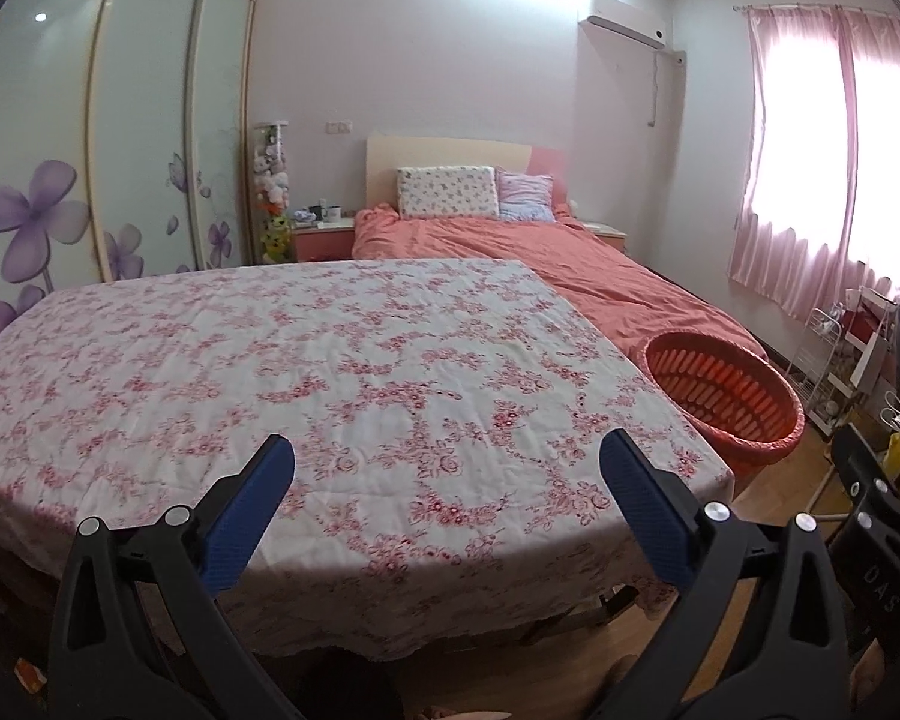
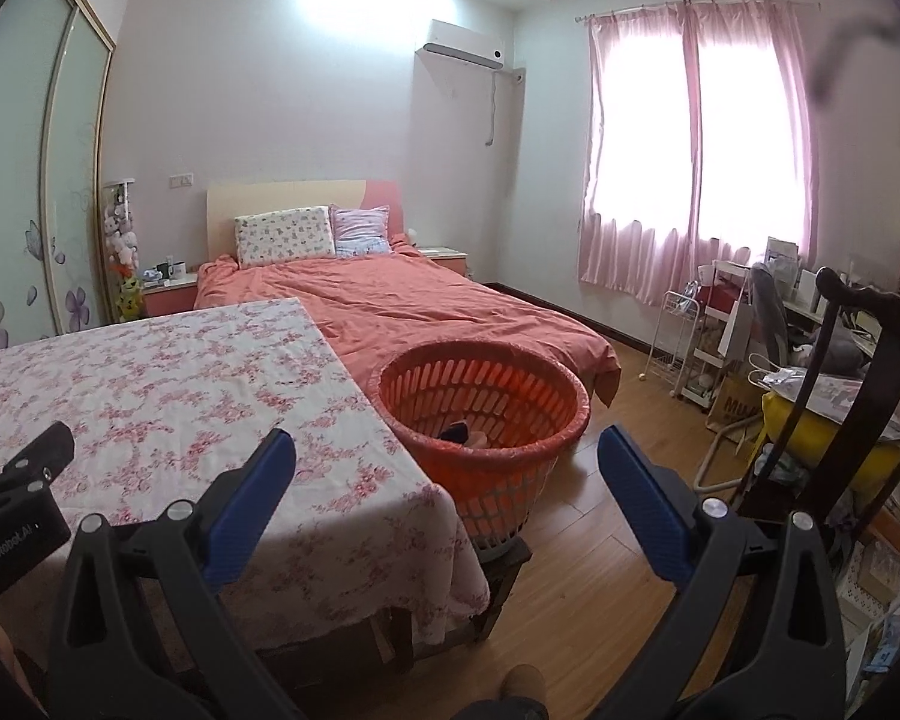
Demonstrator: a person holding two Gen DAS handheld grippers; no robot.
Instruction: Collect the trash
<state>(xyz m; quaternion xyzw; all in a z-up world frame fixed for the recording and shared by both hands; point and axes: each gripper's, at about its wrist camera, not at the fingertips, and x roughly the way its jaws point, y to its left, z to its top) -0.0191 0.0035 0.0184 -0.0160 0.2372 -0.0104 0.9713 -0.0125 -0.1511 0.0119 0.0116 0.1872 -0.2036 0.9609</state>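
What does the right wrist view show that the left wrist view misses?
Only the right wrist view shows inside the orange basket: something dark and something pale lie at the bottom. It also shows the stool under the basket and the open right gripper.

Only the left wrist view shows the whole floral tablecloth, with nothing on it, and the open left gripper.

Both show the bed and pink curtains.

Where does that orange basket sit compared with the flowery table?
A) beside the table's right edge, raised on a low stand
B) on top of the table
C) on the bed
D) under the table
A: in the right wrist view the orange basket rests on a dark low stand beside the right edge of the floral-clothed table, not on it.
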